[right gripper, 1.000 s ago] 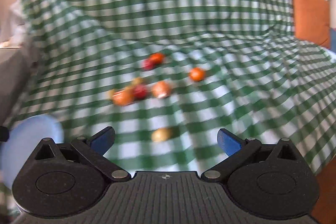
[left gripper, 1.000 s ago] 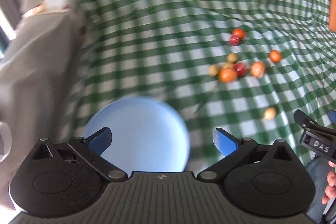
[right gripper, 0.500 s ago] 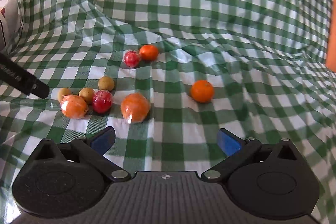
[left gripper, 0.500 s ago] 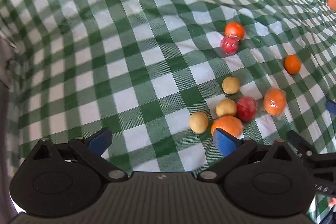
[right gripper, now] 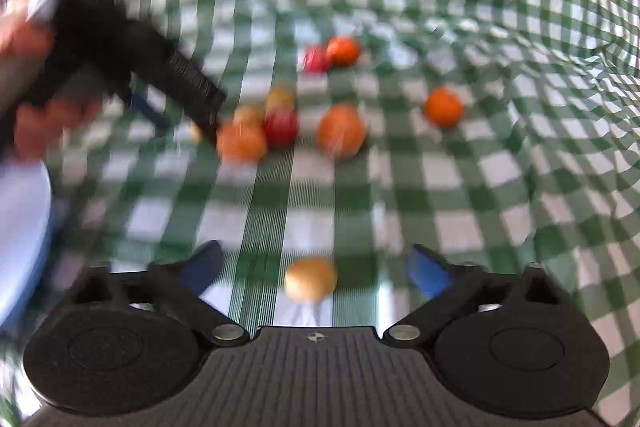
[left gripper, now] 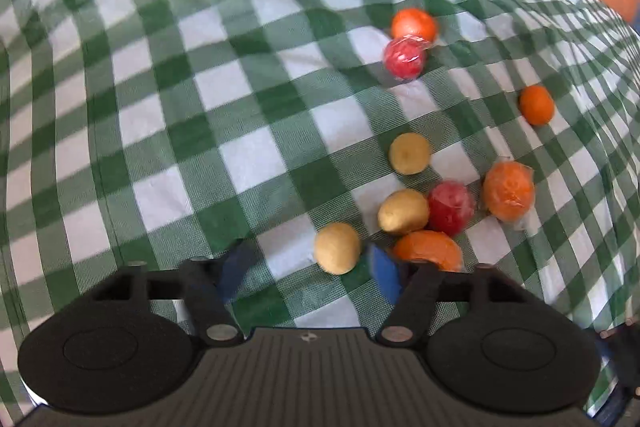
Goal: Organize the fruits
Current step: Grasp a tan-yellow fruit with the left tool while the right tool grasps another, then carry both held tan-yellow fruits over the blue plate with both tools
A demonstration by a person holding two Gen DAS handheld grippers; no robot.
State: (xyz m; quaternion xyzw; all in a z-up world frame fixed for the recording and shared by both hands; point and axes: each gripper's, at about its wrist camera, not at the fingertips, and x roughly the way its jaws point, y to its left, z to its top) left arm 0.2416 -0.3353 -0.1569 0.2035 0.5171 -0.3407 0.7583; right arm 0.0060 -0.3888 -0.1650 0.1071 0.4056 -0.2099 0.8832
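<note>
Hovering low over a green-and-white checked cloth (left gripper: 168, 75), the left gripper (left gripper: 310, 273) has its blue-tipped fingers (left gripper: 384, 269) spread apart and grasps nothing. A small yellow fruit (left gripper: 337, 247) lies on the cloth between the two tips, nearer the right one. Just beyond that tip sits an orange (left gripper: 428, 251), partly hidden behind it. In the lower right of this view a second yellow fruit (left gripper: 403, 211) touches a wrapped red fruit (left gripper: 451, 207), with a wrapped orange (left gripper: 509, 191) just beside it. A third yellow fruit (left gripper: 410, 153) lies apart above them. Toward the upper right, another wrapped red fruit (left gripper: 404, 58) touches an orange fruit (left gripper: 413, 25), and a small orange fruit (left gripper: 537, 105) sits alone at the right.

In the right wrist view, which is blurred, the right gripper (right gripper: 316, 267) is also spread wide and empty, with a lone yellow fruit (right gripper: 311, 278) on the cloth between its tips at the bottom centre. The main cluster of fruit (right gripper: 280, 127) lies in the middle of the frame. At the upper left a hand (right gripper: 44, 99) holds the other tool, its tip reaching down to the cluster. The edge of a pale blue plate (right gripper: 24, 227) shows at the left border.
</note>
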